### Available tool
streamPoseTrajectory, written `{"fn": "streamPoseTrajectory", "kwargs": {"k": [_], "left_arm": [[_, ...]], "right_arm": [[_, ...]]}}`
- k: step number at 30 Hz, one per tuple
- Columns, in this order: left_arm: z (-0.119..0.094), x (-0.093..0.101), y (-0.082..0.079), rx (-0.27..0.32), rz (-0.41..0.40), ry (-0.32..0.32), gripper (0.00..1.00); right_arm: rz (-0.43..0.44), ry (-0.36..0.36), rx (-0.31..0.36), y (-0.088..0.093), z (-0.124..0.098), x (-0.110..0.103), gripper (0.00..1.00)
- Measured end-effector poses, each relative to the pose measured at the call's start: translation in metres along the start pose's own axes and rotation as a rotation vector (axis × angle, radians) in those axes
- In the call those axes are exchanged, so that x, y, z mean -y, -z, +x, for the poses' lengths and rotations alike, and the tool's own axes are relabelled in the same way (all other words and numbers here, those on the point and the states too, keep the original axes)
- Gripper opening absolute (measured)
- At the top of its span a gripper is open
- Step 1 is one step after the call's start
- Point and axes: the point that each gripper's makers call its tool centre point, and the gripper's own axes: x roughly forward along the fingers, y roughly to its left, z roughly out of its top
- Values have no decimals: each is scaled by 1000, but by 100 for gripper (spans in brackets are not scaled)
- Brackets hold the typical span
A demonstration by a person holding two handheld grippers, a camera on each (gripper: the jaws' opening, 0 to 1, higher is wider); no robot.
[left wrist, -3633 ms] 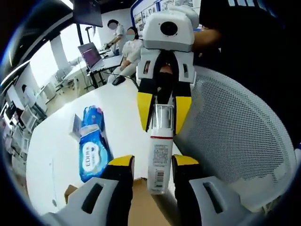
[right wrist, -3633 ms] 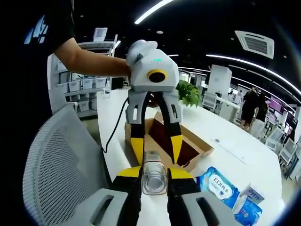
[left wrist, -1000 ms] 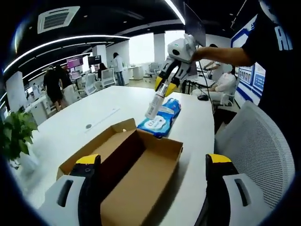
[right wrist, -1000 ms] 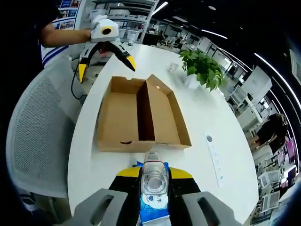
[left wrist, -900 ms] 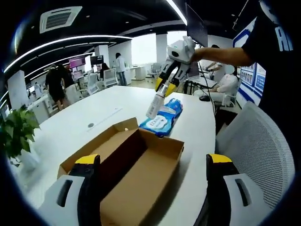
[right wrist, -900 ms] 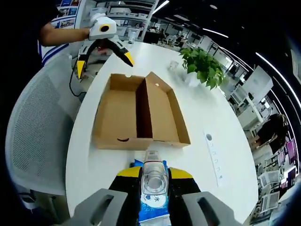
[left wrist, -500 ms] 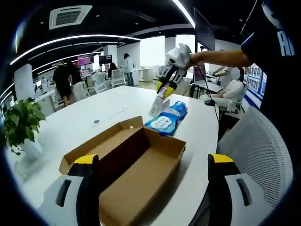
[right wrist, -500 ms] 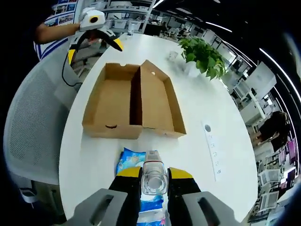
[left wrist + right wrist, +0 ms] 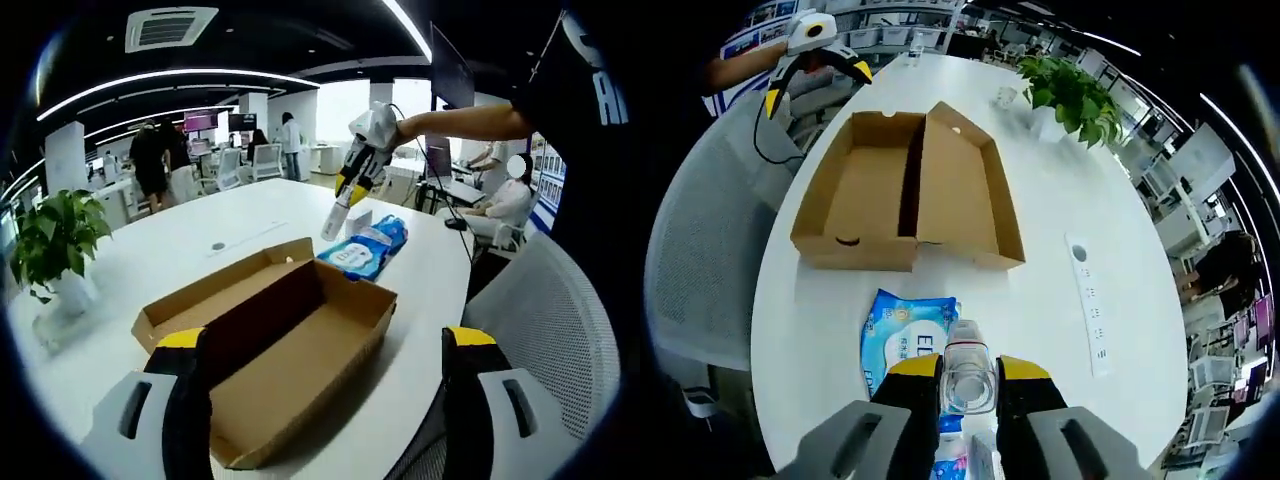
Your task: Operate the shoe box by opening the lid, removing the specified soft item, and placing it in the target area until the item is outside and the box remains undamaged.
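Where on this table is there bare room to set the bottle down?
Open tabletop lies between the shoe box and the power strip, and beyond the box toward the plant. Beneath the bottle in the right gripper it is crowded by the blue wipes pack.

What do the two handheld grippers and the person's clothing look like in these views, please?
Both grippers share one design: a white body and black fingers with yellow tips. The left gripper trails a black cable, and the right gripper is held on a bare arm. The person wears a dark short-sleeved shirt with white lettering.
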Motion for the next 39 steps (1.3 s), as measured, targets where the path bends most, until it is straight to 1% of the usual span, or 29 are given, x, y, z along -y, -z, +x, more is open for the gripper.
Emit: {"fn": "streamPoseTrajectory", "kwargs": {"k": [5, 8, 11, 15, 22, 24, 34, 39], "left_arm": [[-8, -5, 5, -2, -12, -27, 100], [-12, -7, 7, -2, -16, -42, 99], [-16, -10, 9, 1, -26, -57, 99], [-21, -13, 11, 3, -36, -73, 99], [-26, -15, 14, 3, -46, -89, 99], [-27, -15, 14, 6, -51, -93, 99], [-30, -16, 18, 4, -66, -107, 99], [-32, -16, 21, 6, -79, -117, 99]], "right_arm": [[-23, -20, -29, 7, 7, 3, 16], [-50, -20, -53, 12, 13, 9, 16], [-57, -34, -68, 19, 19, 15, 16], [-84, -41, -107, 30, 25, 19, 16], [-79, -56, -141, 42, 35, 26, 16], [-61, -61, -145, 43, 37, 26, 16], [-52, -86, -170, 48, 51, 27, 17], [-45, -98, -182, 48, 56, 23, 17]]}}
